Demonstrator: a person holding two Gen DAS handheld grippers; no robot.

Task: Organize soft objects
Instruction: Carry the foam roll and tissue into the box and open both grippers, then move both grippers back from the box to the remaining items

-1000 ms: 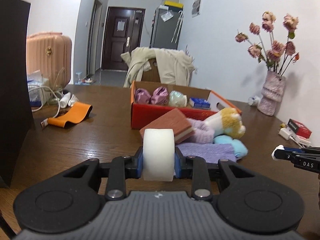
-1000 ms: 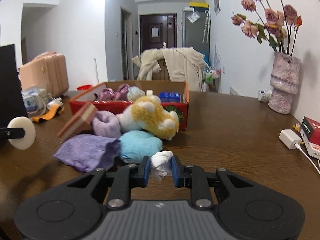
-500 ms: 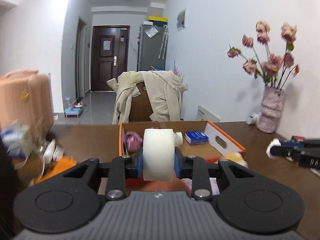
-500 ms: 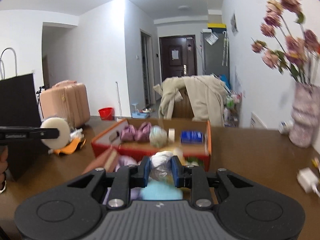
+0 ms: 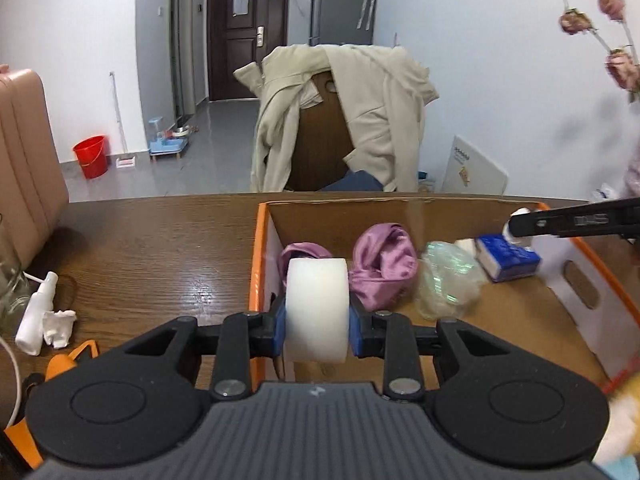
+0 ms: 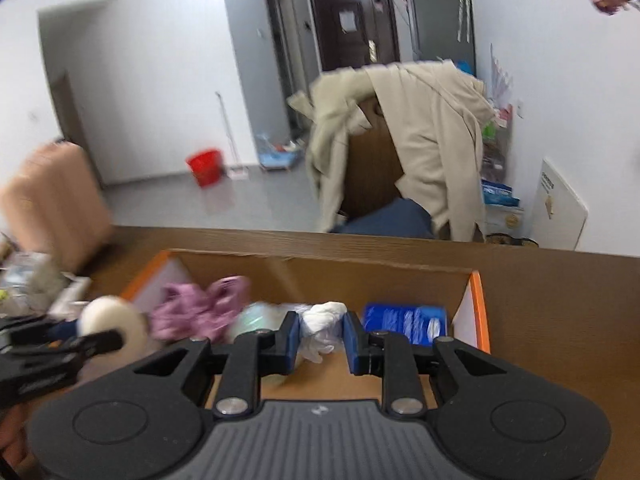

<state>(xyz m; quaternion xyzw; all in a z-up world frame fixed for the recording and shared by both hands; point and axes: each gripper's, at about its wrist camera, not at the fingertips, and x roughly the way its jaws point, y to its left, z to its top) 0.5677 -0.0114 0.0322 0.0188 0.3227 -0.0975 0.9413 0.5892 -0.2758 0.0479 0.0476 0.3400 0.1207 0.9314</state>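
Now my left gripper (image 5: 317,314) clamped on white foam roll (image 5: 317,308), my right gripper (image 6: 320,338) pinching white crumpled cloth (image 6: 322,320), orange box (image 5: 256,240) just ahead below both, purple cloths (image 5: 384,264) inside.

Flowers (image 5: 616,28) cut by right edge, suitcase (image 6: 52,204) motion-blurred, plush toy (image 5: 620,428) mostly out of frame

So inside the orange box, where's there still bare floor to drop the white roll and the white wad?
The box is crowded along its far wall: purple satin cloths, a clear crinkly wad, a blue packet. Bare cardboard lies nearer the camera, between those and the right wall. The white roll and white wad hang over the box.
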